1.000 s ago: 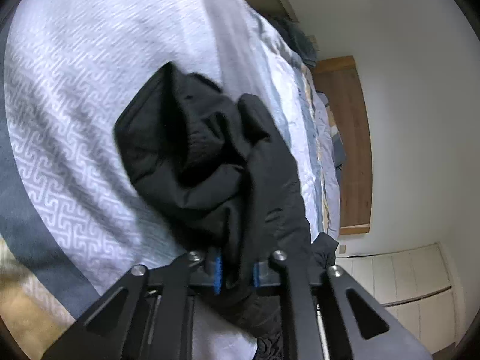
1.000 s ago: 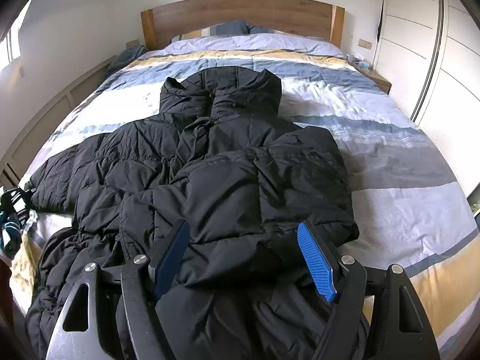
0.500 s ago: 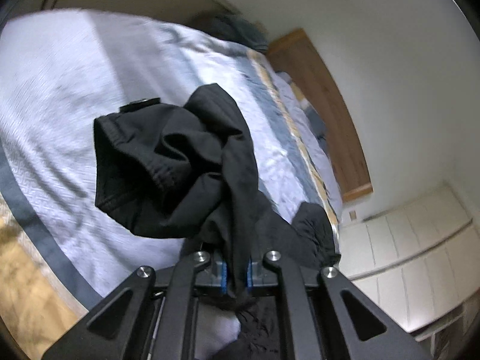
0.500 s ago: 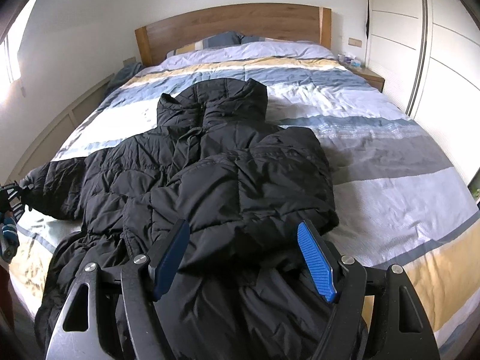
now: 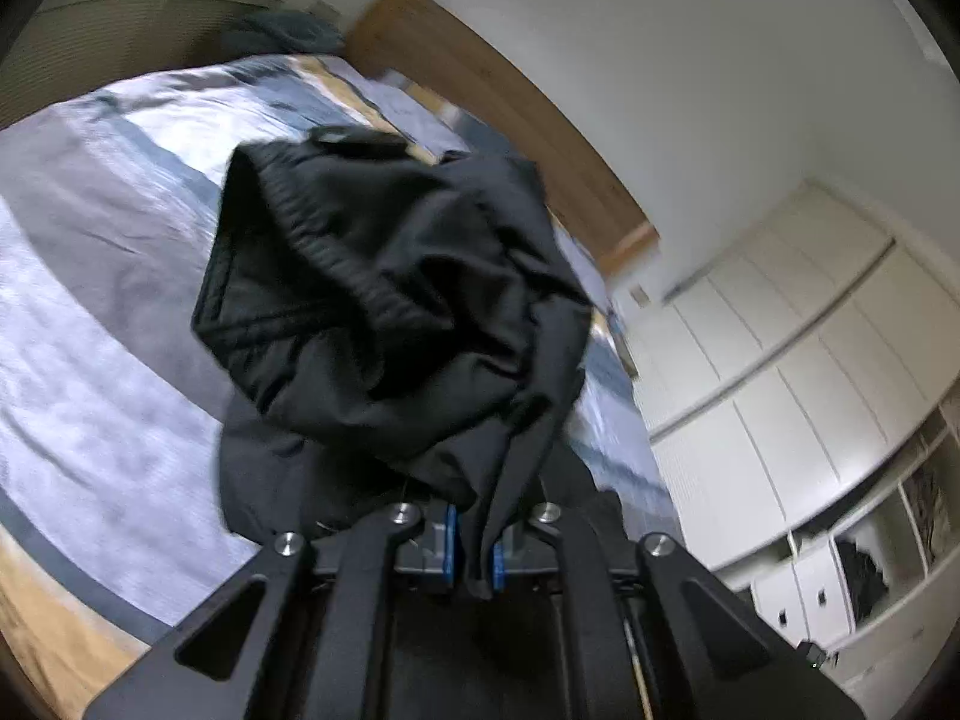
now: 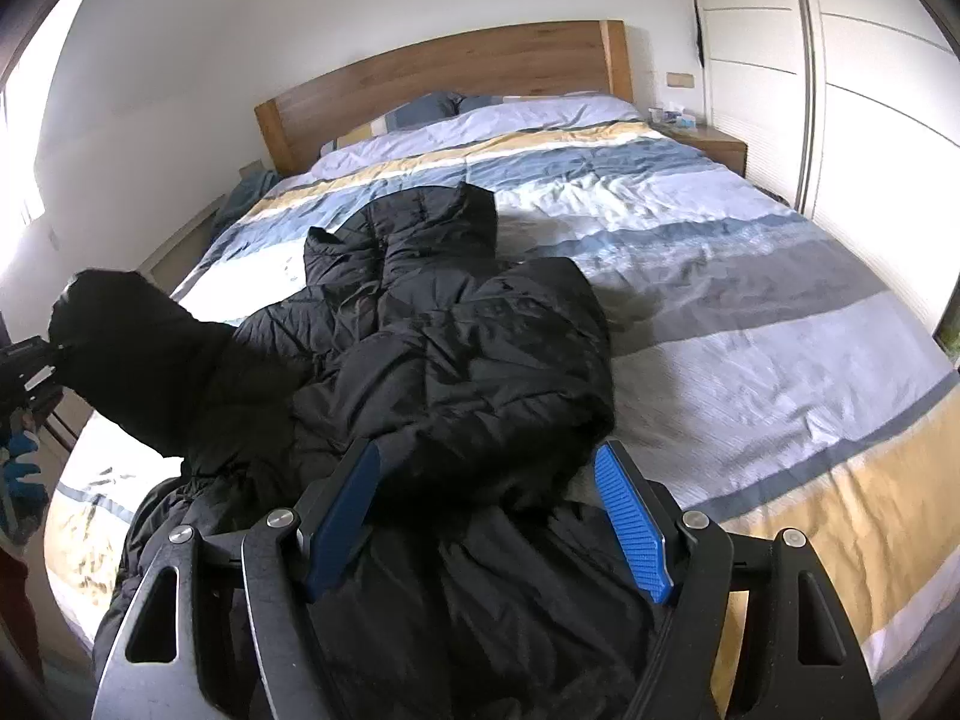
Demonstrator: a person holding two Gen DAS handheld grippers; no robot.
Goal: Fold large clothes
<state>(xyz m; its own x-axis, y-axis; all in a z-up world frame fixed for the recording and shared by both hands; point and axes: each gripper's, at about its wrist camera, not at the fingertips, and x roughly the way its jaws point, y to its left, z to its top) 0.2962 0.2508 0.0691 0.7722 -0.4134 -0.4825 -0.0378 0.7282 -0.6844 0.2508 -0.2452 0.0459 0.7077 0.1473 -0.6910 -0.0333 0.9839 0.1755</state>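
Left hand-held gripper [image 5: 473,561] of mine is clamped on a pinch of the black puffer jacket's [image 6: 432,372] sleeve [image 5: 384,312], which bunches up in front of it above the bed [image 6: 750,324]. From the right wrist view, that sleeve hangs lifted at the bed's left edge while the jacket's body lies spread across the striped duvet, hood toward the wooden headboard [image 6: 444,78]. Its other sleeve is folded across the chest. My right hand-held gripper [image 6: 486,516] hovers over the lower part of the jacket, its blue pads [image 6: 630,522] apart and gripping nothing.
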